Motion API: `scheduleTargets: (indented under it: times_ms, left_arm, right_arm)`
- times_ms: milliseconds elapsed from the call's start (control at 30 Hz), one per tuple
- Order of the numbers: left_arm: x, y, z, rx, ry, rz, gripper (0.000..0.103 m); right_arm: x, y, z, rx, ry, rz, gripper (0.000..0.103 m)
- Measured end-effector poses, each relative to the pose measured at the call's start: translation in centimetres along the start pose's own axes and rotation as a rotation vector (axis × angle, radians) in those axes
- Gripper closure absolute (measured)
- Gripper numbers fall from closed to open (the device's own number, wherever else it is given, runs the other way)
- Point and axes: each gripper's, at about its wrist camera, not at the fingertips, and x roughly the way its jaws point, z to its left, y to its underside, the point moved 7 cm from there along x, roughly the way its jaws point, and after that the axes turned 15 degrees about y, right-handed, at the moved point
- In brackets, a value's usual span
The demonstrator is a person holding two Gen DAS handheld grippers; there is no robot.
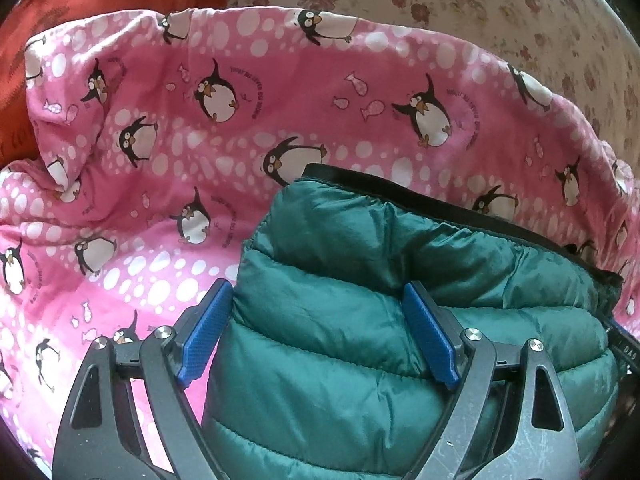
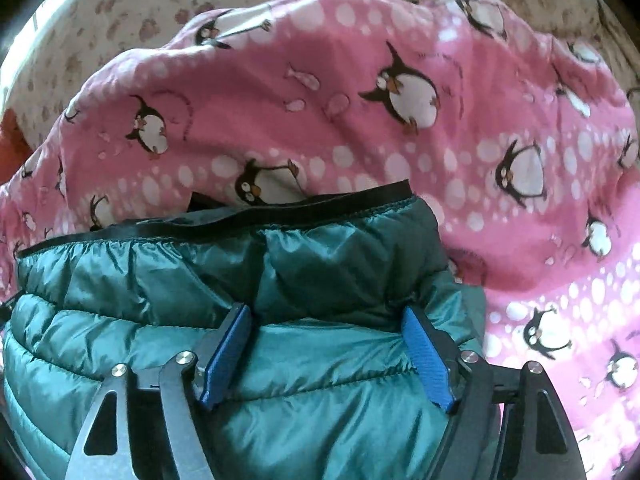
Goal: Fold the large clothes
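Green quilted jacket (image 1: 360,300) lies on the pink penguin blanket (image 1: 160,160); my left hand-held gripper (image 1: 318,334) and right hand-held gripper (image 2: 328,352) each straddle its hem corners, jaws wide. I'd close both evenly before lifting, keeping the edge taut.

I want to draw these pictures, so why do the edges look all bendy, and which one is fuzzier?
Both views come through a fisheye lens, so the corners go black and the pink penguin blanket curves like a bowl. The right wrist view is fuzzier: its penguins look smeared, while the left wrist view is sharper. Daylight puts shiny patches on the green puffer jacket in both views.
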Motion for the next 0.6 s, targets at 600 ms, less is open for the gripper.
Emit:
scheduleTargets:
  times_ms: [600]
  left_arm:
    - [-7.2, 1.3, -2.8, 0.073, 0.039, -0.079, 0.016]
  right_arm:
    - [-10.7, 3.7, -2.6, 0.014, -0.078, -0.132, 0.028]
